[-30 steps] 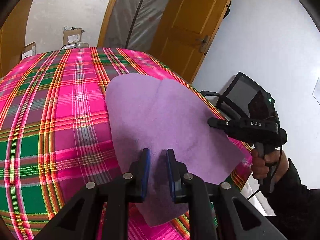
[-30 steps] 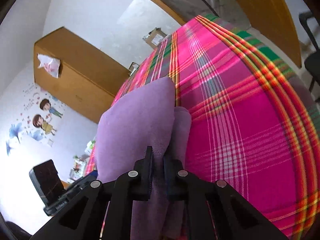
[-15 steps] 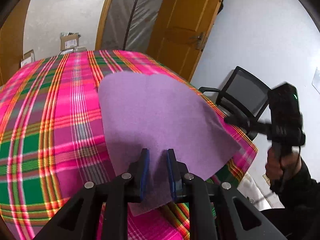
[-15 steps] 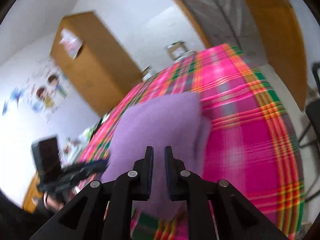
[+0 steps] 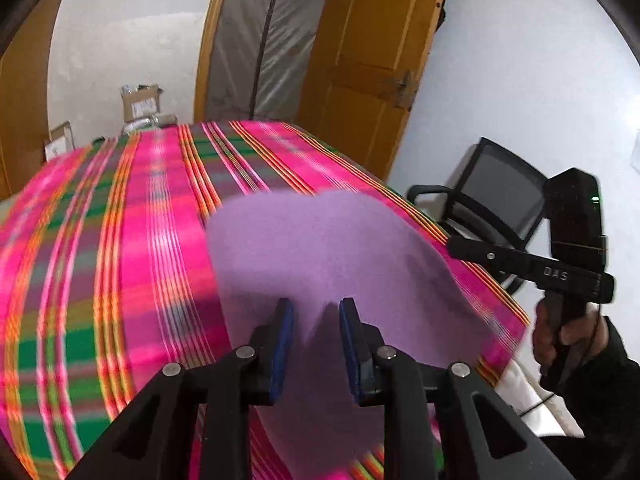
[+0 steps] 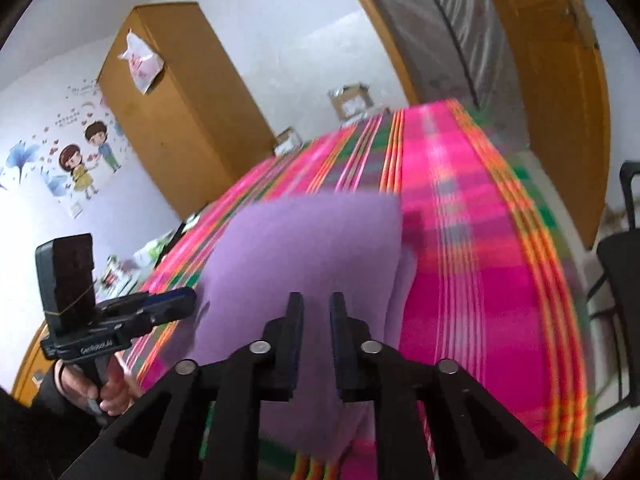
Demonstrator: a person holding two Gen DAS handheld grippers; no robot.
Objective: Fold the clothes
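A purple cloth (image 5: 320,248) lies folded over on the pink plaid table cover (image 5: 120,260). My left gripper (image 5: 316,320) hovers over its near edge. Its jaws are opening, the blue pads stand apart, and only the lying cloth shows through the gap. In the right wrist view the same cloth (image 6: 312,248) shows a second layer along its right side. My right gripper (image 6: 316,312) hangs above its near part with jaws opening and nothing pinched. Each tool shows in the other's view: the right gripper (image 5: 452,242) beside the table's right edge, the left gripper (image 6: 188,298) at the left edge.
A black office chair (image 5: 500,192) stands off the table's right side, below a wooden door (image 5: 360,60). Cardboard boxes (image 5: 140,102) sit beyond the far edge. A tall wooden wardrobe (image 6: 180,112) rises at the back left. The plaid cover (image 6: 480,260) stretches to the right of the cloth.
Both pairs of jaws have widened. The right gripper let go of the cloth fold, rose and rolled level. The left gripper lifted slightly. The cloth now lies flat.
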